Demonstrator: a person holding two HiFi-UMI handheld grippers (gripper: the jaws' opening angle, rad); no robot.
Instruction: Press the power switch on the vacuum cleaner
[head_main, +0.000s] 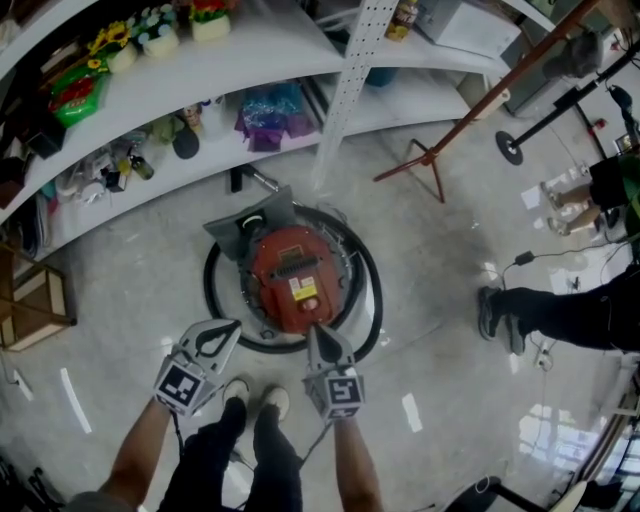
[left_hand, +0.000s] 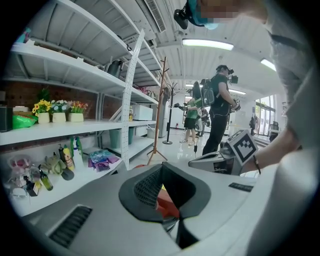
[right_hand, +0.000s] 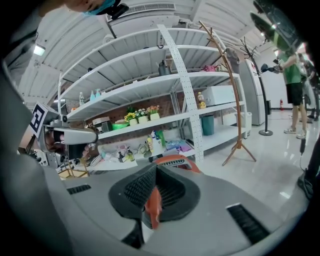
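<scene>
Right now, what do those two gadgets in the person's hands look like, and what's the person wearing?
Both the left gripper and right gripper are light grey shells tapering to a point, lined with black ribbed pads. Each carries a cube with black-and-white square markers. The forearms are bare; below are dark trousers and white shoes.

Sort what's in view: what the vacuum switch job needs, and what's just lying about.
Job: red vacuum cleaner, right gripper, left gripper.
Lying about: shelf bottles, flower pots, purple packet, wooden coat stand.
</scene>
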